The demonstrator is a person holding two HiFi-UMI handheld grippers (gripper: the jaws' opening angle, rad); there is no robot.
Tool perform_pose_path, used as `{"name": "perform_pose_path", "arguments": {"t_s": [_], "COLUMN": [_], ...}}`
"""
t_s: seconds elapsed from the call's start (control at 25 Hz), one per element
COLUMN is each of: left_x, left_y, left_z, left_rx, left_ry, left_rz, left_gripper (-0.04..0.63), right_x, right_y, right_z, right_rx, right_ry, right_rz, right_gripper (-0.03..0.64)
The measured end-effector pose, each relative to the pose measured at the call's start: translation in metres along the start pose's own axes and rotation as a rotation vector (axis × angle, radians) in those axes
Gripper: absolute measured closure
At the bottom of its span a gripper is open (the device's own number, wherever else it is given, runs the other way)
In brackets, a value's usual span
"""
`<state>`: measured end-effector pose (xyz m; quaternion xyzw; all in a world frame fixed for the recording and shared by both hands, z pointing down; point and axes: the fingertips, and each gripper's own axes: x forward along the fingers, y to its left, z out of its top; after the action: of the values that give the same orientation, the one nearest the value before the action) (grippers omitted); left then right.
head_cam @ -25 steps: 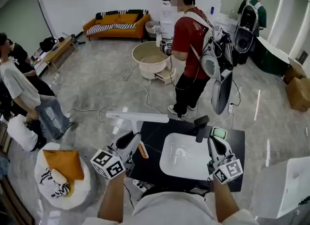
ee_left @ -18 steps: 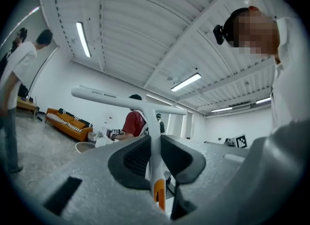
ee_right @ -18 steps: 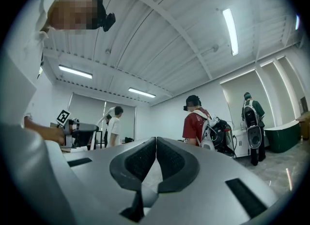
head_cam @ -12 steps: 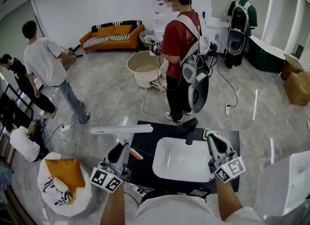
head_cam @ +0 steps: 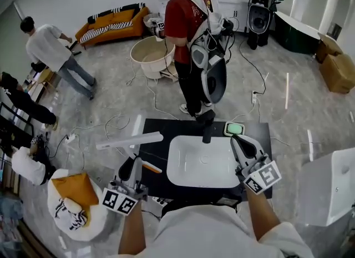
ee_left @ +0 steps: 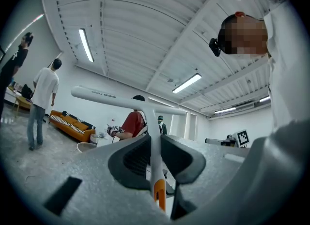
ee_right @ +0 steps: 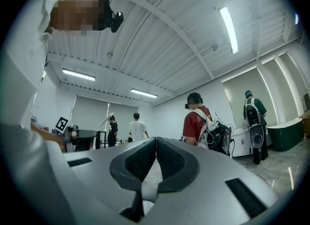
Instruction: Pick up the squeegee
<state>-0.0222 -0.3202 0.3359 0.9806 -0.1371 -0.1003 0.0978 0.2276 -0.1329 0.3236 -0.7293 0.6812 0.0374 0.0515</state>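
Note:
The squeegee has a long white blade bar (head_cam: 129,140) and a white handle with an orange end (head_cam: 151,168). My left gripper (head_cam: 133,165) is shut on that handle and holds the squeegee in the air past the left edge of the black table (head_cam: 156,130). In the left gripper view the handle (ee_left: 155,166) runs up between the pads to the blade bar (ee_left: 116,100). My right gripper (head_cam: 242,143) hovers over the right rim of the white basin (head_cam: 183,168). It is shut, its pads (ee_right: 156,152) touching with nothing between them.
A black faucet (head_cam: 206,124) and a green-and-white pad (head_cam: 234,129) sit at the basin's far side. A person in a red shirt (head_cam: 186,24) stands just beyond the table. Cables trail over the floor. A white cushion with an orange cloth (head_cam: 72,196) lies at the near left.
The left gripper has carried the squeegee leftward, so the blade bar now hangs beyond the table's left edge. The right gripper has shifted a little. A person in white has walked across the far left.

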Motion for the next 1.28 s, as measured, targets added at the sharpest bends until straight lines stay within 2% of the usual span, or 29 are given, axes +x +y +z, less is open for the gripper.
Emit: {"name": "perform_pose_path", "arguments": {"t_s": [0.48, 1.28], "left_x": [0.014, -0.01], "left_y": [-0.006, -0.011], "left_z": [-0.015, -0.037], "left_rx": [-0.013, -0.096], "left_ry": [0.049, 0.113], "left_rz": [-0.028, -0.018], "left_gripper": [0.52, 0.52], "right_x": [-0.006, -0.015], "right_y": [0.001, 0.023], "right_z": [-0.02, -0.029], "right_rx": [0.019, 0.049], "right_ry": [0.037, 0.069], "right_rz": [0.017, 0.051], "right_gripper": [0.601, 0.603]}}
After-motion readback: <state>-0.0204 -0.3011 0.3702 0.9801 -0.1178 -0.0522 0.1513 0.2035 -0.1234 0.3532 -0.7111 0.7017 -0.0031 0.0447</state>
